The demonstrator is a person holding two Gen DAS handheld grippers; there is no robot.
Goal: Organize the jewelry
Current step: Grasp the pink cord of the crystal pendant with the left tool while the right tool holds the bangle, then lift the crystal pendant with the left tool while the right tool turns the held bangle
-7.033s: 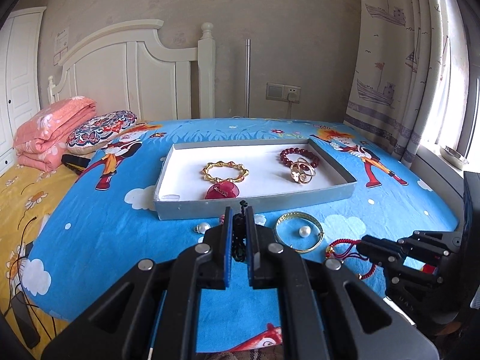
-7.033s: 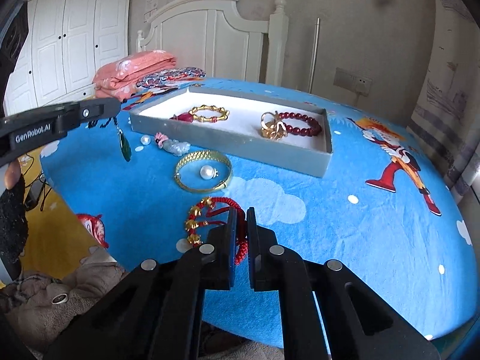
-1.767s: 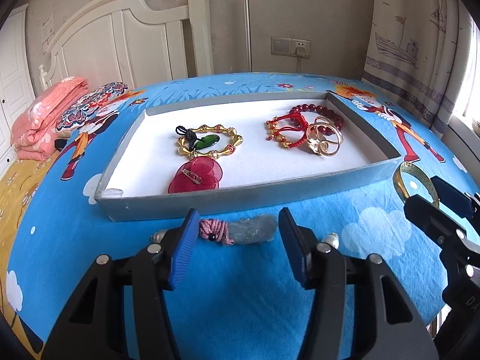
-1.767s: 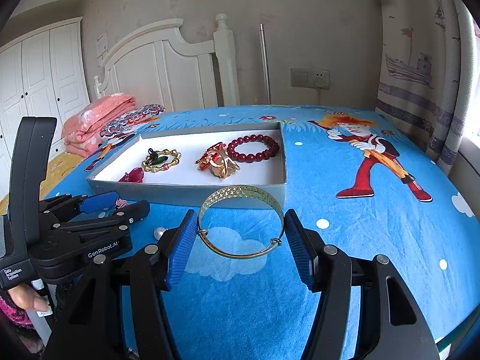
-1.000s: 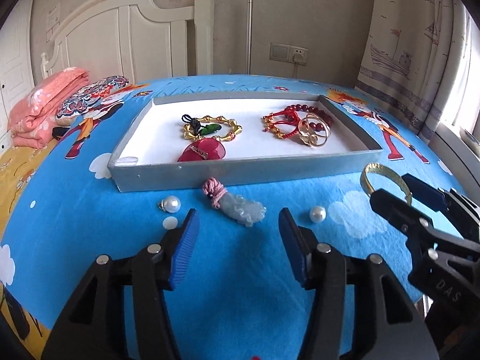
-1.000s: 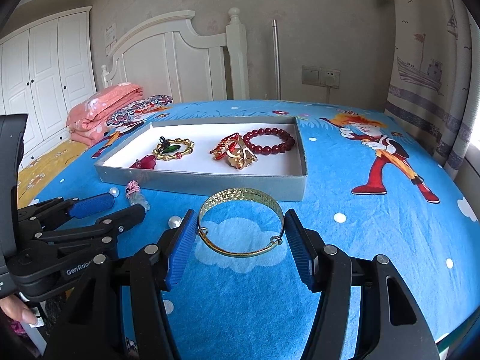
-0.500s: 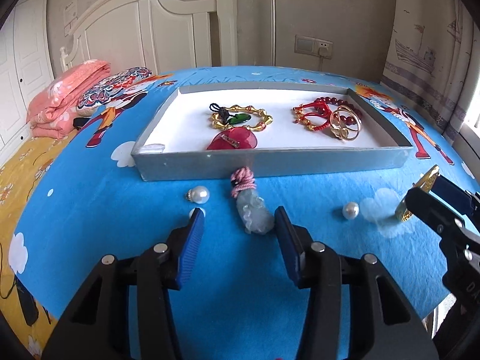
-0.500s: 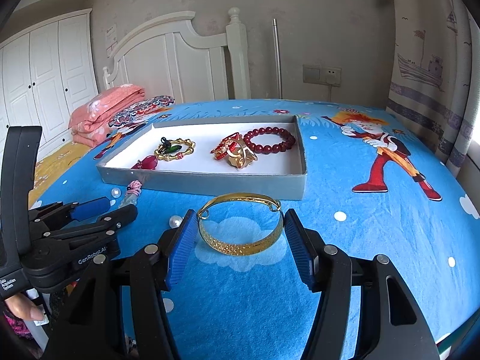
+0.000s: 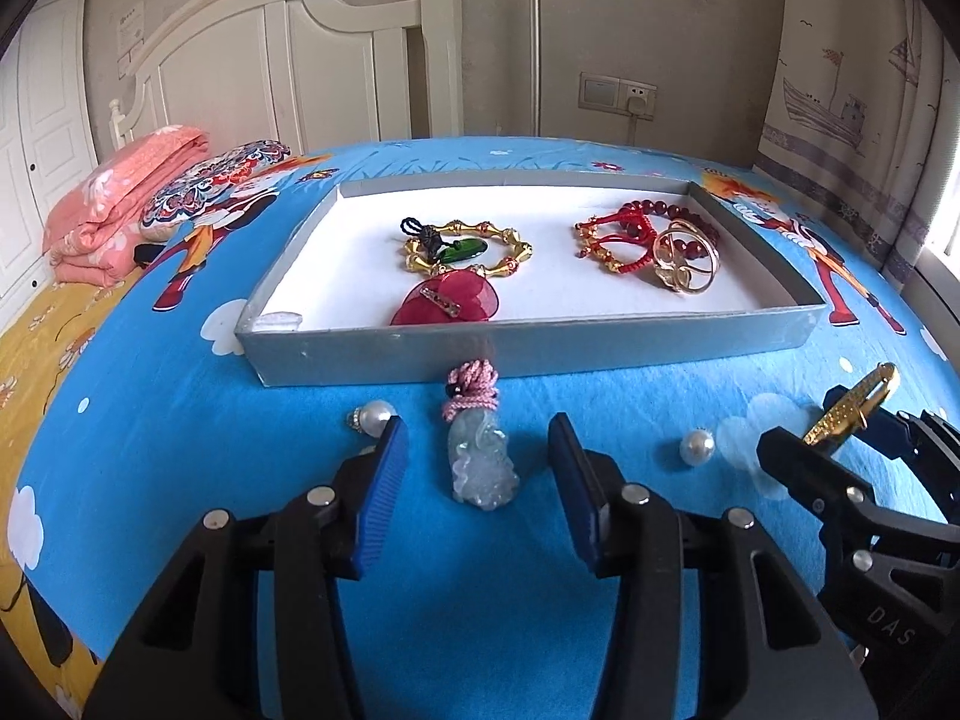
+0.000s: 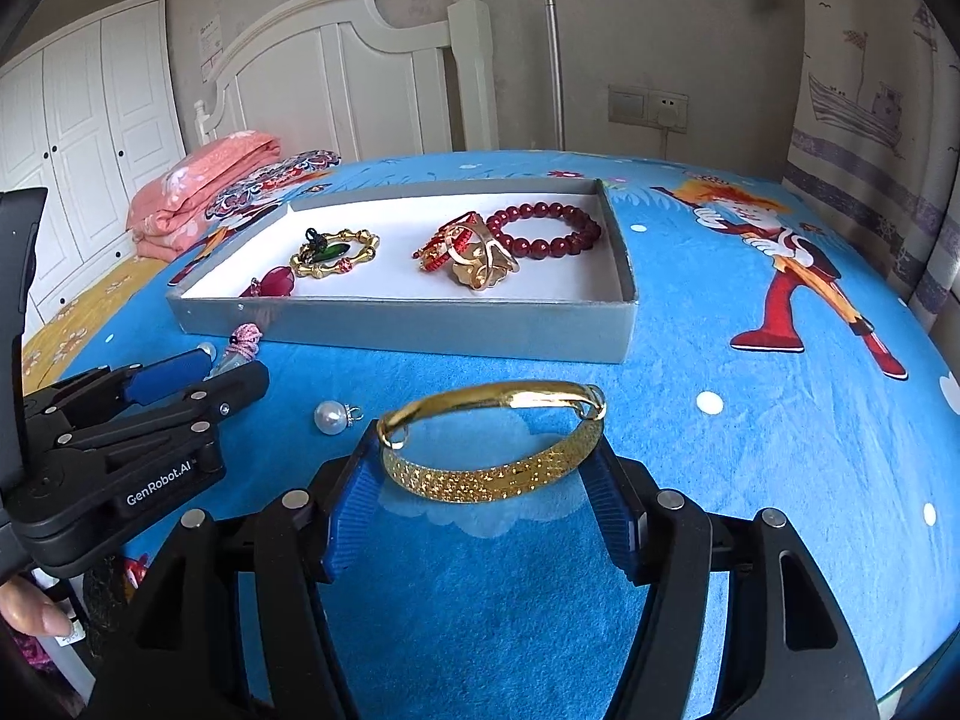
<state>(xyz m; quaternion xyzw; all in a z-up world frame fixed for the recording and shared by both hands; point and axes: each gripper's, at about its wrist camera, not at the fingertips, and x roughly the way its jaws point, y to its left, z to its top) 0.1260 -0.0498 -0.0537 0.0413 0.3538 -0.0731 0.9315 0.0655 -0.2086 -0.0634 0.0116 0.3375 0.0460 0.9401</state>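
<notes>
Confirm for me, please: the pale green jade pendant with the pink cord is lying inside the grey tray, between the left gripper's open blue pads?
Not quite: the pale green jade pendant lies on the blue bedsheet in front of the grey tray, not inside it. It is between the left gripper's open pads, as the left wrist view shows.

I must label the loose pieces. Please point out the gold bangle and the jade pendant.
gold bangle (image 10: pixel 480 474): right wrist view, on its patterned near band.
jade pendant (image 9: pixel 480 462): left wrist view, on its pale carved body.
</notes>
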